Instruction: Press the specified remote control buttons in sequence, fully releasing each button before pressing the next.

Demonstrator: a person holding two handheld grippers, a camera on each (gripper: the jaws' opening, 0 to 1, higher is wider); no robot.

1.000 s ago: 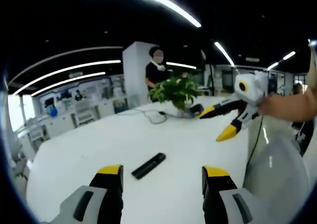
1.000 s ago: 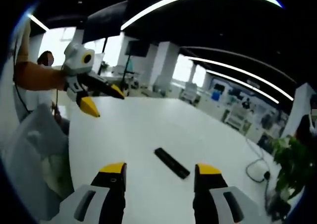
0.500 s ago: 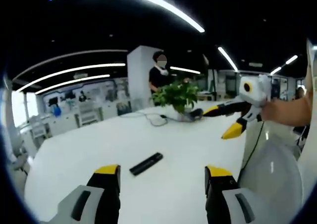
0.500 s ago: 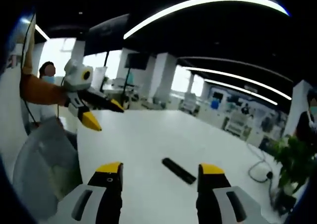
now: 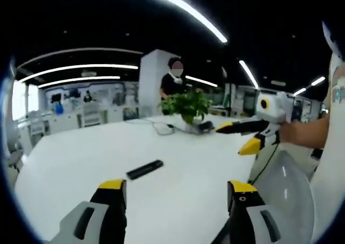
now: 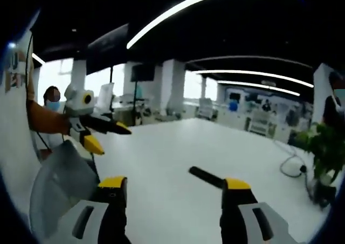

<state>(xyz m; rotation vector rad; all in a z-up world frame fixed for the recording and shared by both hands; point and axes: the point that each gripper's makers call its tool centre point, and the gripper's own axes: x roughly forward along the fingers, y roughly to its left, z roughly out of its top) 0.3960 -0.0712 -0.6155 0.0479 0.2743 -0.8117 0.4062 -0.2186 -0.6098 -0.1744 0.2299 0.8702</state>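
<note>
On the white table, both grippers hung high with the remote control untouched.

Across the left gripper view, the left gripper (image 5: 173,192) held its yellow-tipped jaws spread wide with nothing between them, and the remote control (image 5: 144,169) lay flat on the table (image 5: 70,157) ahead, nearer the left jaw and apart from both. Further right, the potted plant (image 5: 186,104) and a cable (image 5: 161,127) sat at the far edge, near a standing person (image 5: 172,83); the right gripper (image 5: 242,136) hovered over the table's right side, jaws parted and empty. From the right gripper view, the remote control (image 6: 206,177) lay just beyond the right jaw. The press would probably go best with one gripper lowered slowly, jaws drawn together so a single tip met one button, then lifted fully clear, with the remote kept in sight.
</note>
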